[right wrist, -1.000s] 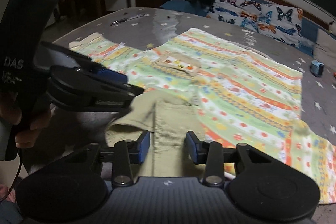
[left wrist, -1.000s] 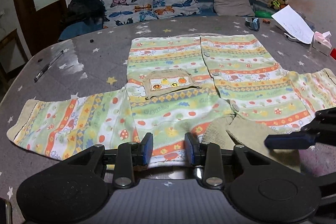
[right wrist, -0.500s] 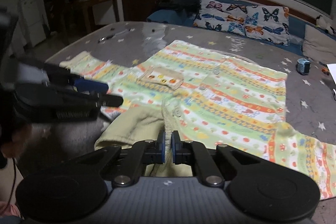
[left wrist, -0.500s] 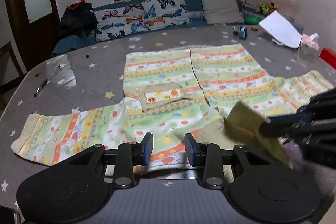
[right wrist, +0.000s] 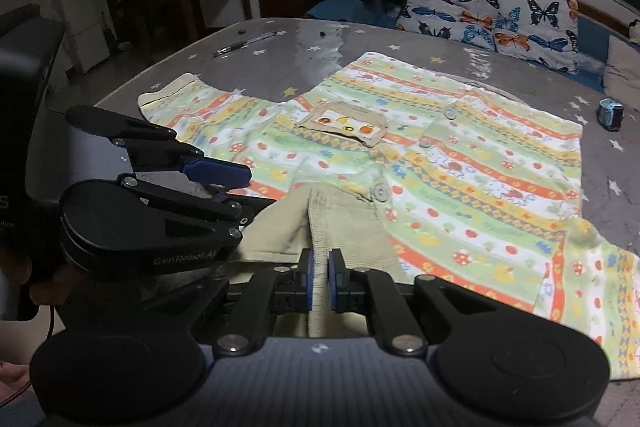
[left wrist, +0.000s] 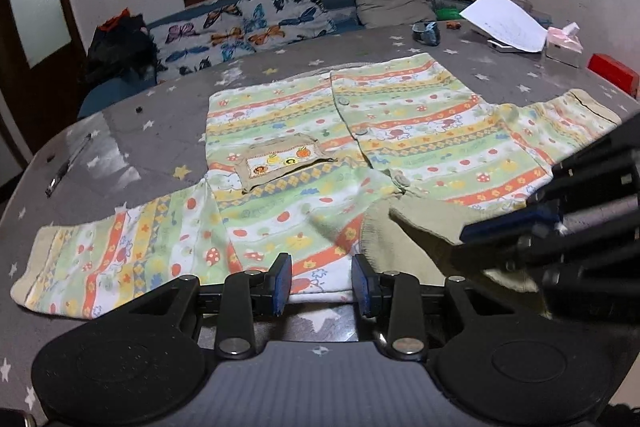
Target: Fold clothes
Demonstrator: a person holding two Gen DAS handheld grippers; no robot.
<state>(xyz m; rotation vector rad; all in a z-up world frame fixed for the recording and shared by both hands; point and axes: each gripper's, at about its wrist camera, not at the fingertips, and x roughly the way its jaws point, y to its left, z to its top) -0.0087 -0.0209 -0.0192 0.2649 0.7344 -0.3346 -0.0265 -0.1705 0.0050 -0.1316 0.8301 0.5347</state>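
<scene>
We see a striped pastel child's cardigan [left wrist: 360, 155] spread flat on the grey star-print surface [left wrist: 132, 131], right tongs [right wrist: 319, 281] pinching its beige ribbed collar [right wrist: 344, 227], left tongs [left wrist: 321, 283] wide apart, empty, over the near edge

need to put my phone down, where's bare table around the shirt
Bare grey table lies between the shirt and the pen. The far right is crowded: paper, pink box, red box.
</scene>
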